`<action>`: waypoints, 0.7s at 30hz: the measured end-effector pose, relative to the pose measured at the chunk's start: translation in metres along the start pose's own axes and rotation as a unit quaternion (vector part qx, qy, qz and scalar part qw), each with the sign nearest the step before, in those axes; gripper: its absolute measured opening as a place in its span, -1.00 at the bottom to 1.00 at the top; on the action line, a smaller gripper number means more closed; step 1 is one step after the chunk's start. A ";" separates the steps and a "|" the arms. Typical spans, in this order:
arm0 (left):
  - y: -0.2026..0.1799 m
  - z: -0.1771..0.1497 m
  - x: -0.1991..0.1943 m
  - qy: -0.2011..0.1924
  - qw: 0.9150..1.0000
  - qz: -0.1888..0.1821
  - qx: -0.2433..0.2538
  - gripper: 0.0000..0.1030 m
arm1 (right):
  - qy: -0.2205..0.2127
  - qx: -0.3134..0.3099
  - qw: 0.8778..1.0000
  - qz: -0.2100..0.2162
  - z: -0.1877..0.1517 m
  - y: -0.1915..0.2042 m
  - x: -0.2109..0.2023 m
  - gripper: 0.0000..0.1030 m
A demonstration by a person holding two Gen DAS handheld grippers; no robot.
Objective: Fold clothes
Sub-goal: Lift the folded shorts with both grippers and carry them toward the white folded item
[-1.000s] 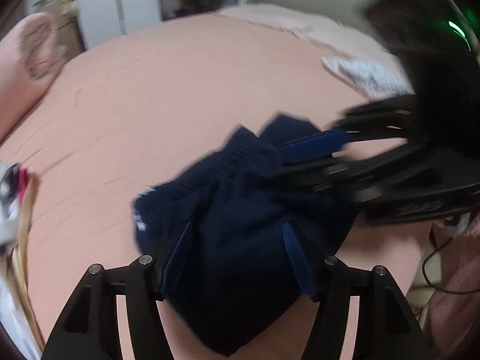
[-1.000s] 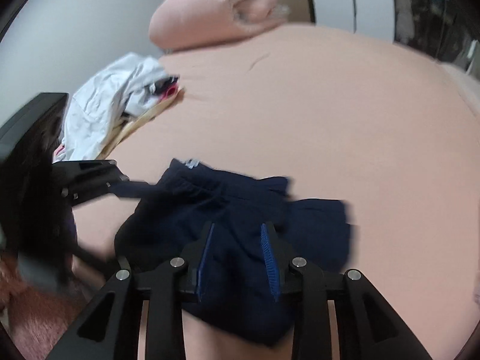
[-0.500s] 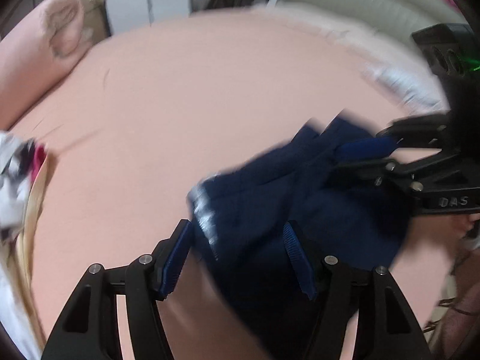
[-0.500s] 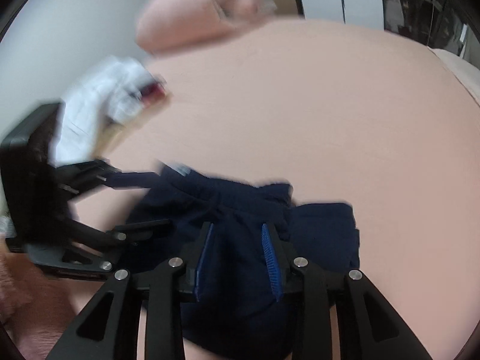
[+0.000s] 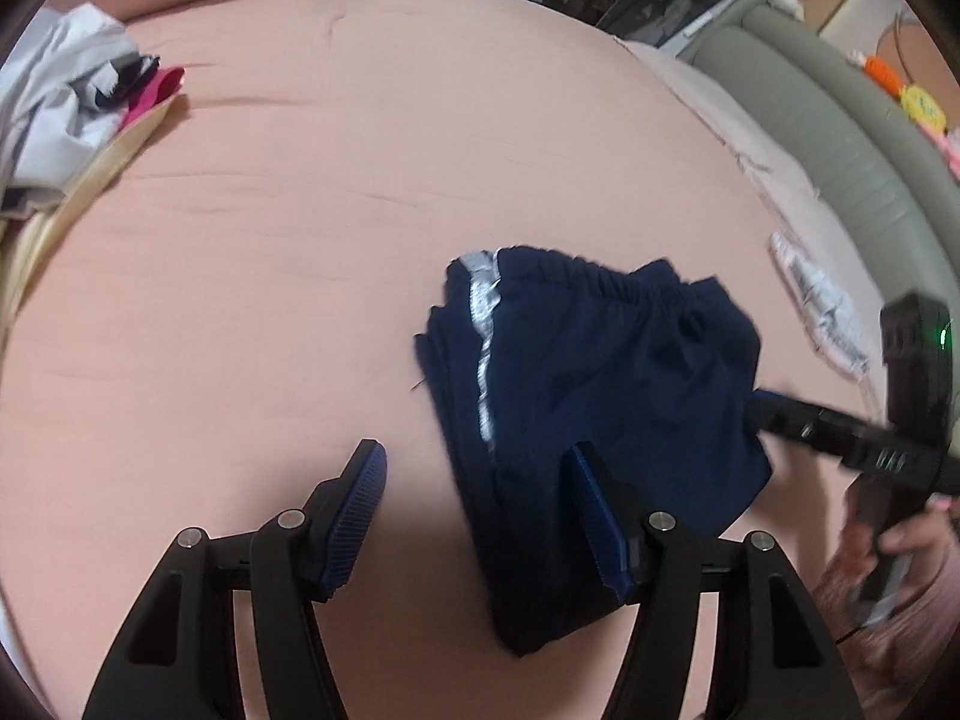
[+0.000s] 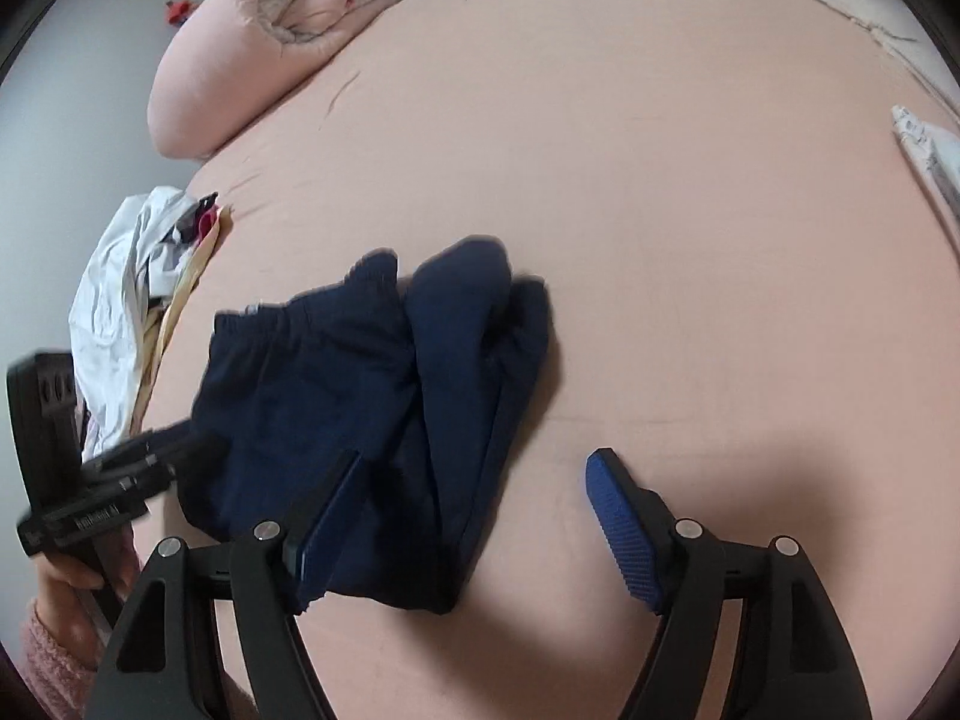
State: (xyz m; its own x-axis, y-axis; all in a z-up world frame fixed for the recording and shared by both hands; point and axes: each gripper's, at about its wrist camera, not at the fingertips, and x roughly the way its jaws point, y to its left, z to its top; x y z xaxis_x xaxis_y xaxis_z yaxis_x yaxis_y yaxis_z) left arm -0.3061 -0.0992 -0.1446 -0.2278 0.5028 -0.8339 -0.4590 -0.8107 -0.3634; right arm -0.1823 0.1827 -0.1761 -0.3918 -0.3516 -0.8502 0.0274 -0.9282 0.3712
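Note:
Navy shorts [image 5: 600,372] with a silver side stripe lie crumpled on the pink bed sheet [image 5: 270,240]. My left gripper [image 5: 477,480] stands open over their left edge: one pad hangs above bare sheet, the other above the cloth, neither pressing. In the right wrist view the shorts [image 6: 336,372] lie folded over themselves. The jaws of my right gripper [image 6: 474,474] are opening, with the cloth's lower edge between them and no pad pressing on it. The right gripper [image 5: 762,405] also shows at the shorts' right edge, and the left gripper [image 6: 180,444] at their left.
A heap of white and pink clothes [image 5: 54,102] [image 6: 120,300] lies at the bed's edge. A rolled pink blanket [image 6: 258,42] sits at the far end. A white patterned cloth [image 5: 822,300] lies near a grey padded frame [image 5: 840,138]. A hand [image 5: 900,540] holds each gripper.
The right jaws, narrow around the navy cloth before, have spread wide and let it go. Both grippers rolled and shifted, and the shorts now lie flatter with the stripe showing.

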 end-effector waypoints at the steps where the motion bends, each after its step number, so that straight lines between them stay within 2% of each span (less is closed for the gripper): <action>1: 0.000 0.000 0.003 -0.002 1.000 -0.015 -0.007 0.17 | 0.003 -0.008 1.000 0.011 0.000 0.005 0.002 0.46; 3: 0.000 0.000 0.006 -0.005 0.999 -0.039 -0.013 0.15 | 0.012 -0.016 0.999 0.041 0.000 0.010 0.003 0.39; 5: 0.000 0.002 0.013 -0.009 0.999 -0.049 -0.016 0.02 | 0.016 -0.014 0.998 0.063 0.002 0.015 0.009 0.23; 8: 0.006 0.007 0.022 -0.020 0.996 -0.070 -0.046 0.01 | -0.001 0.000 0.997 0.080 0.011 0.014 0.021 0.08; 9: 0.007 0.008 0.025 -0.022 0.996 -0.074 -0.053 0.01 | -0.001 0.009 0.996 0.084 0.013 0.012 0.022 -0.03; 10: 0.003 0.008 0.028 -0.021 0.996 -0.071 -0.048 -0.04 | -0.002 0.019 0.996 0.089 0.014 0.009 0.023 -0.23; 11: 0.000 0.008 0.030 -0.020 0.996 -0.069 -0.044 -0.55 | -0.003 0.029 0.995 0.093 0.015 0.007 0.023 -0.39; 12: -0.005 0.009 0.032 -0.018 0.997 -0.071 -0.040 -0.87 | -0.003 0.039 0.994 0.098 0.017 0.004 0.024 -0.69; 16: -0.021 0.010 0.038 -0.026 0.997 -0.065 -0.021 -0.87 | -0.002 0.005 0.994 0.110 0.022 0.034 0.030 -0.76; 18: -0.020 0.015 0.036 -0.035 0.996 -0.072 -0.030 -0.87 | -0.008 -0.007 0.994 0.111 0.024 0.038 0.029 -0.76; 21: -0.027 0.022 0.027 -0.038 0.997 -0.059 -0.023 -0.87 | -0.005 0.012 0.994 0.106 0.023 0.034 0.028 -0.78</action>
State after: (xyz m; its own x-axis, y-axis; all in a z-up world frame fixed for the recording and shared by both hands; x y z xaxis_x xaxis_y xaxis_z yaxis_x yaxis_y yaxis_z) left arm -0.3186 -0.0575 -0.1482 -0.2398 0.6154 -0.7508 -0.4467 -0.7566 -0.4775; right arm -0.2132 0.1443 -0.1790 -0.3887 -0.5381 -0.7479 0.0893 -0.8299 0.5507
